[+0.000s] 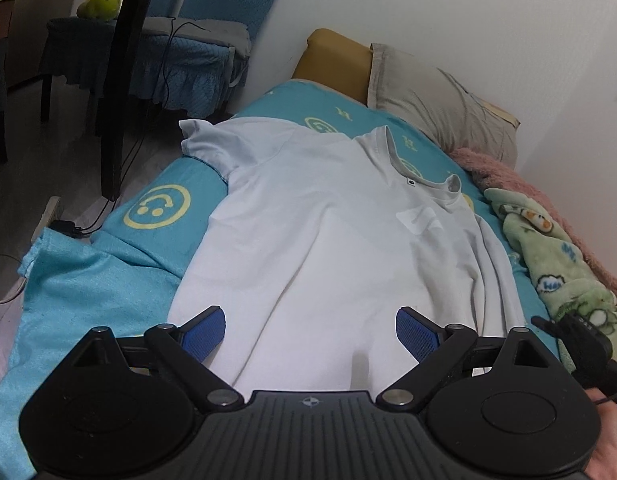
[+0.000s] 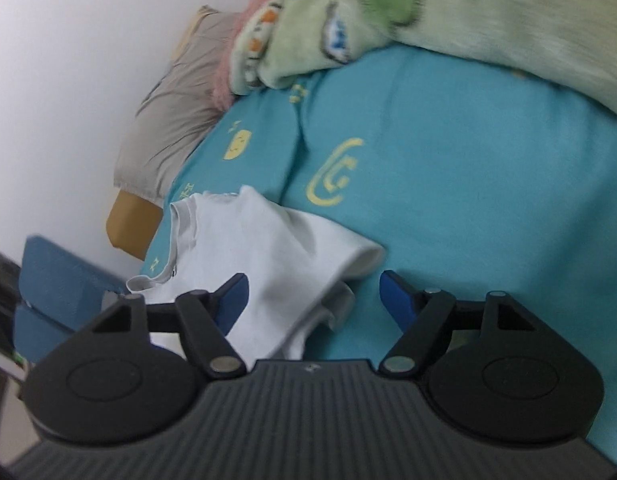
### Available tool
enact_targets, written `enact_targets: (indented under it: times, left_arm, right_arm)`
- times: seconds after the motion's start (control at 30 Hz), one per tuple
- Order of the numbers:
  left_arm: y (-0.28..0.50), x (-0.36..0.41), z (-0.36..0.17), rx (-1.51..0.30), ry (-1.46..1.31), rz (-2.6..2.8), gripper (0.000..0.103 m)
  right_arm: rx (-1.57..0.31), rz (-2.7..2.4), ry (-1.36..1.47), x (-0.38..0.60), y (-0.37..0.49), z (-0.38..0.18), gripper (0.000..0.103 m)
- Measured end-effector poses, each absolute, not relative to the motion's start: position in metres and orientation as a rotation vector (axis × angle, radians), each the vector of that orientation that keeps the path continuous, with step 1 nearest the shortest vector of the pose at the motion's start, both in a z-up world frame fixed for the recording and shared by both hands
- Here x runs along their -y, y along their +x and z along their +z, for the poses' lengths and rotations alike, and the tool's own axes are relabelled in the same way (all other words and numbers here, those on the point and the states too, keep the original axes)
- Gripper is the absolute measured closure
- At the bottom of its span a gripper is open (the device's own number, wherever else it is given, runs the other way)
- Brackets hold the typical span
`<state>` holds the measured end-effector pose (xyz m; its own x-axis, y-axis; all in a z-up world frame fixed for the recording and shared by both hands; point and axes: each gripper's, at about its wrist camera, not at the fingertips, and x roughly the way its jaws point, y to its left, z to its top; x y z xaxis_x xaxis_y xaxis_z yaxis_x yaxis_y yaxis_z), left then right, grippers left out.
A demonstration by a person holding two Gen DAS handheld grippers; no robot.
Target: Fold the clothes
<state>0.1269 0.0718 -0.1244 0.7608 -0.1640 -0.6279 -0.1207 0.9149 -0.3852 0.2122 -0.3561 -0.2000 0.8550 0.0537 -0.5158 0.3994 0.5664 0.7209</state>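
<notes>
A white T-shirt [image 1: 320,232] lies spread on the bed, collar toward the pillow, one sleeve out at the far left. My left gripper [image 1: 310,334] is open and empty, hovering over the shirt's lower hem. In the right wrist view the shirt's sleeve and shoulder [image 2: 268,256] show, bunched on the sheet. My right gripper [image 2: 314,300] is open and empty, its left finger over the sleeve. The right gripper also shows in the left wrist view [image 1: 576,336] at the shirt's right edge.
The bed has a turquoise smiley-print sheet [image 1: 160,208]. A grey pillow [image 1: 440,104] lies at the head by the white wall. A green cartoon blanket [image 1: 556,256] and pink fleece [image 1: 504,172] line the right side. A turquoise towel [image 1: 80,280], cables and a chair stand left.
</notes>
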Motion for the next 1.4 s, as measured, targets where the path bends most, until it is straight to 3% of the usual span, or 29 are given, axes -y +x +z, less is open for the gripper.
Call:
enact_targets:
  times: [0.03, 0.1, 0.13, 0.5, 0.73, 0.93, 0.97, 1.0, 1.07, 1.4]
  left_arm:
    - [0.128, -0.071, -0.126, -0.713, -0.423, -0.027, 0.009]
    - [0.129, -0.069, -0.129, -0.713, -0.426, -0.032, 0.009]
    - [0.129, -0.07, -0.131, -0.712, -0.426, -0.032, 0.01]
    - [0.131, -0.05, -0.128, -0.654, -0.325, -0.048, 0.011]
    - [0.141, -0.032, -0.142, -0.693, -0.254, -0.063, 0.011]
    - [0.145, -0.032, -0.144, -0.696, -0.232, -0.053, 0.011]
    - [0.144, -0.032, -0.142, -0.691, -0.229, -0.056, 0.011]
    - [0.143, -0.033, -0.141, -0.686, -0.227, -0.058, 0.011]
    - [0.141, -0.033, -0.138, -0.675, -0.223, -0.064, 0.011]
    - [0.108, -0.039, -0.106, -0.609, -0.237, -0.131, 0.011]
  right_arm:
    - [-0.538, -0.213, 0.929, 0.355, 0.221, -0.199, 0.048]
    - [-0.566, -0.211, 0.866, 0.351, 0.24, -0.197, 0.087]
    - [-0.572, -0.215, 0.814, 0.35, 0.248, -0.191, 0.092]
    - [-0.385, -0.377, 0.398, 0.424, 0.333, -0.1, 0.097]
    - [-0.461, -0.461, 0.197, 0.458, 0.395, -0.13, 0.097]
    - [-0.552, -0.398, 0.256, 0.449, 0.394, -0.152, 0.09]
    - [-0.571, -0.381, 0.268, 0.445, 0.39, -0.152, 0.078]
    - [-0.572, -0.351, 0.273, 0.439, 0.381, -0.148, 0.047]
    - [-0.544, -0.31, 0.268, 0.424, 0.358, -0.137, 0.018]
    - [-0.523, -0.118, 0.282, 0.338, 0.158, -0.053, 0.021]
